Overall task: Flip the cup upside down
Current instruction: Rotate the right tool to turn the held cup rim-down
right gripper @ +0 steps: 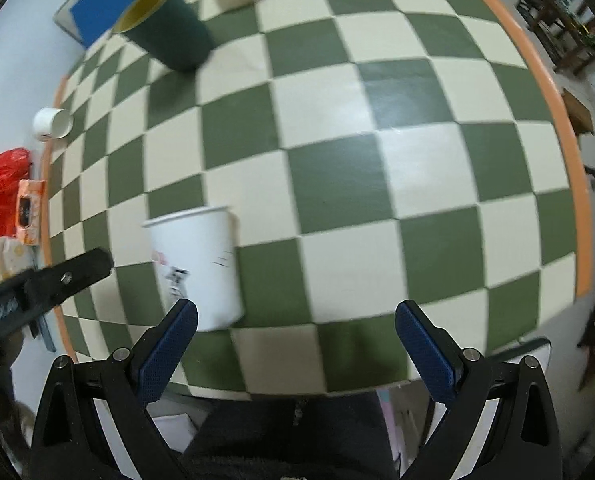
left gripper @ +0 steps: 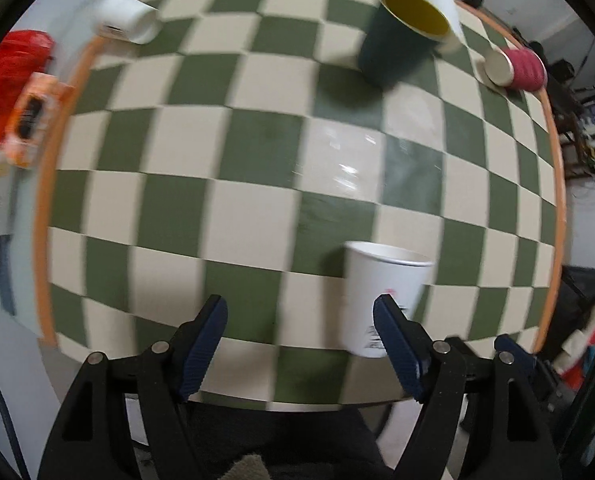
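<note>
approach step: white cup [left gripper: 381, 300] stands upright (mouth up) on the worktop [left gripper: 257, 152], just beyond the left hand-held gripper [left gripper: 300, 322] at its right finger; both it and the right hand-held gripper [right gripper: 296, 326] are spread, empty. next: centre, clamp, invert.

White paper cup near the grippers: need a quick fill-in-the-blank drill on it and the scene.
1. The white paper cup stands with its open mouth facing ____.
2. The dark green cup with the yellow inside is ____ the table's far edge than the white one.
3. Both grippers' jaws stand ____.

Missing words: up; nearer; open
</note>
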`<move>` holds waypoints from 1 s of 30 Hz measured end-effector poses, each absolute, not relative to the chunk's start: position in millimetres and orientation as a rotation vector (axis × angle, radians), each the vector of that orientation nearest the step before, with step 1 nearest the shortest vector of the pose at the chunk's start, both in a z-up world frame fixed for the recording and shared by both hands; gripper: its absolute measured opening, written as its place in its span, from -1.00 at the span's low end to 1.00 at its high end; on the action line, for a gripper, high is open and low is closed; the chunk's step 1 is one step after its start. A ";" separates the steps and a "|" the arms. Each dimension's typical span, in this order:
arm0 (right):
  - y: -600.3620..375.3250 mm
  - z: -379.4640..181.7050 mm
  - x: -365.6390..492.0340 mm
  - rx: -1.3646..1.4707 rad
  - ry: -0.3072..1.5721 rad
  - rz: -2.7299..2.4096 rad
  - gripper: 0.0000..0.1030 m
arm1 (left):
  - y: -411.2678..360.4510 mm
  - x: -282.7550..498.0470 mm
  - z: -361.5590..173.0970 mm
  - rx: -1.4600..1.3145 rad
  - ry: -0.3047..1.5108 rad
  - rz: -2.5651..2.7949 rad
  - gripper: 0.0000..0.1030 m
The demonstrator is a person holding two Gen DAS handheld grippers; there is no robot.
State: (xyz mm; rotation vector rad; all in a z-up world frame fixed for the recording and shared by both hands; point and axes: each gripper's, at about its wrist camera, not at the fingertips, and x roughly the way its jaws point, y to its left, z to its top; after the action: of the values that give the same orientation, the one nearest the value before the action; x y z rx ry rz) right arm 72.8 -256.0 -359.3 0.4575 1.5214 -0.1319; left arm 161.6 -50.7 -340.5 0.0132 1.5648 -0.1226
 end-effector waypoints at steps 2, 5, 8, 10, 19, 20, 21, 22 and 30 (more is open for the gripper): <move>-245.2 -364.7 79.1 0.477 1.534 -0.105 0.75 | -35.8 160.8 -338.2 0.033 1.546 -0.091 0.44; -227.4 -372.2 88.3 0.479 1.548 -0.080 0.68 | -16.6 160.3 -343.4 0.021 1.560 -0.071 0.44; -214.1 -381.8 92.6 0.466 1.571 -0.081 0.55 | -4.4 160.2 -350.6 0.027 1.570 -0.063 0.44; -207.8 -392.0 94.3 0.459 1.592 -0.093 0.45 | 2.6 160.9 -355.0 0.035 1.577 -0.066 0.44; -188.8 -406.5 100.0 0.436 1.622 -0.137 0.26 | 21.0 166.9 -362.8 0.058 1.576 -0.092 0.44; -187.9 -407.8 100.5 0.442 1.626 -0.139 0.26 | 22.1 168.2 -362.5 0.061 1.574 -0.096 0.44; -187.3 -408.2 100.8 0.448 1.628 -0.145 0.26 | 23.1 169.0 -362.1 0.063 1.573 -0.100 0.44; -186.7 -407.4 101.3 0.442 1.630 -0.147 0.26 | 24.3 169.8 -361.1 0.065 1.569 -0.106 0.44; -185.2 -373.8 99.3 0.393 1.595 -0.148 0.50 | 26.5 171.4 -349.7 0.091 1.539 -0.172 0.44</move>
State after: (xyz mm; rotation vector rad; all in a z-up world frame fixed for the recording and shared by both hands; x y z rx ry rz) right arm 99.3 -185.2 -373.8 0.3933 1.5946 -0.1476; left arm 171.4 26.5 -349.7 0.0905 1.5395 -0.1716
